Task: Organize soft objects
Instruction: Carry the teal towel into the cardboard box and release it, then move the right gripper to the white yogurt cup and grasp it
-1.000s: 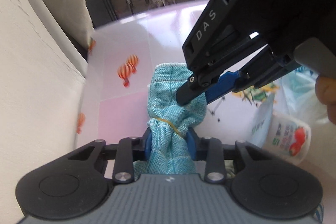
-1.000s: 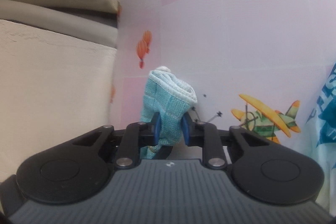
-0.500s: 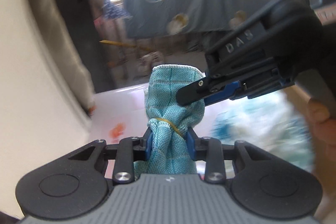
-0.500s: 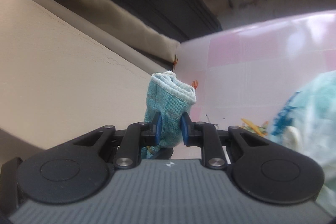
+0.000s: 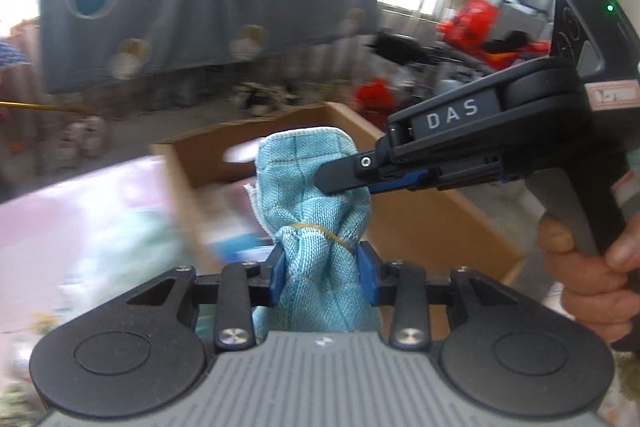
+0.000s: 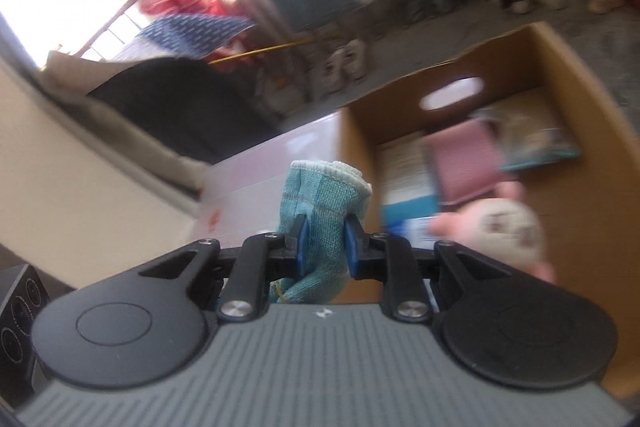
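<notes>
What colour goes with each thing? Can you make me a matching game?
Things:
1. cloth
2. rubber band
3. box
4. table

Colours:
A. brown
B. pink and white
C. light blue
D. yellow

Pairs: 1-C, 2-D, 3-A, 4-B

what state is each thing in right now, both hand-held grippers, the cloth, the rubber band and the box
left hand-held gripper: shut on the cloth, jaws just eased wider
right hand-held gripper: shut on the cloth
cloth: rolled, held off the table by both
rubber band: looped around the cloth
cardboard box: open, things inside
</notes>
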